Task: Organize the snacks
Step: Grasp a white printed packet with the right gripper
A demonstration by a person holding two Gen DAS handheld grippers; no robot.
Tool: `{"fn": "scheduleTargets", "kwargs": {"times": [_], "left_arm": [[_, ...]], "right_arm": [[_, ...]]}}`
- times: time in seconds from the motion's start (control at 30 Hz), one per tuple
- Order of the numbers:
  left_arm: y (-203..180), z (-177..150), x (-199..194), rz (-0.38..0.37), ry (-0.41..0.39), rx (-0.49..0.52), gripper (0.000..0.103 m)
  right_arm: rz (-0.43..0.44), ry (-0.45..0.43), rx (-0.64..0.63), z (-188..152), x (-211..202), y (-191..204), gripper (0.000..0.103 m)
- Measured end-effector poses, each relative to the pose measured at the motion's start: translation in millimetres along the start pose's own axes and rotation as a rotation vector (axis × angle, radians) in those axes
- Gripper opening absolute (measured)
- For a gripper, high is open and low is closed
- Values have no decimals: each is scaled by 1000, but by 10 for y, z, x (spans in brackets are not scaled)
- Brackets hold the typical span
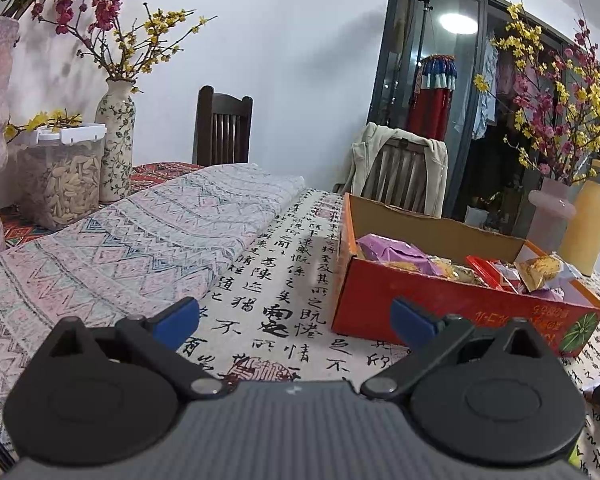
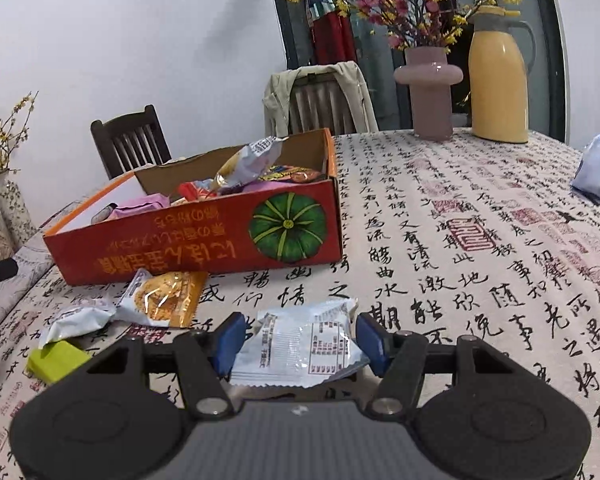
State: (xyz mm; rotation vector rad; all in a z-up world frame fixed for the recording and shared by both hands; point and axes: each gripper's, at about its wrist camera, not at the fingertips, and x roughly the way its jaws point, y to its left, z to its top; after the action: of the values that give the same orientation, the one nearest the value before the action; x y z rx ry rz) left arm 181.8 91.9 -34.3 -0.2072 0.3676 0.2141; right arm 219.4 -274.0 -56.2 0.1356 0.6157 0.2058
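An orange-red cardboard box [image 1: 440, 312] [image 2: 204, 248] with a pumpkin picture stands on the calligraphy tablecloth and holds several snack packets, among them a purple one [image 1: 392, 254]. My right gripper [image 2: 300, 338] is shut on a silver-white snack packet [image 2: 300, 348], its blue pads pressing the packet's two side edges in front of the box. Loose on the cloth to its left lie an orange packet [image 2: 168, 296], a white packet [image 2: 80, 318] and a green piece [image 2: 56, 360]. My left gripper [image 1: 296, 316] stands open and empty, left of the box.
A pink vase [image 2: 428, 88] and a yellow thermos jug [image 2: 498, 80] stand at the far table edge. A blue-white packet [image 2: 598, 172] lies far right. A folded patterned cloth [image 1: 140, 232], a seed jar [image 1: 64, 184] and a floral vase [image 1: 116, 140] are on the left. Two chairs stand behind the table.
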Motion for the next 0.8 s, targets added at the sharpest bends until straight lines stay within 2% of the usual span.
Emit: {"fn": "scheduleTargets", "kwargs": {"times": [0.17, 0.33, 0.6, 0.67, 0.73, 0.77, 0.8], "left_arm": [[-146, 51, 97, -20, 104, 99, 103], [-358, 103, 39, -132, 169, 162, 103], [-791, 10, 114, -218, 276, 291, 103], [-862, -31, 181, -225, 310, 310, 103], [-911, -65, 265, -229, 343, 312, 103], [-922, -75, 295, -229, 352, 310, 101], [-937, -86, 330, -232, 364, 307, 95]], "right_arm": [[-1, 31, -21, -1, 39, 57, 61], [-7, 36, -35, -2, 41, 77, 61], [-36, 54, -96, -1, 62, 162, 63], [-33, 51, -88, -2, 61, 158, 61], [-28, 44, -81, -8, 51, 151, 52], [-27, 41, -79, -11, 44, 141, 50], [-25, 38, -78, -13, 38, 135, 46]]}}
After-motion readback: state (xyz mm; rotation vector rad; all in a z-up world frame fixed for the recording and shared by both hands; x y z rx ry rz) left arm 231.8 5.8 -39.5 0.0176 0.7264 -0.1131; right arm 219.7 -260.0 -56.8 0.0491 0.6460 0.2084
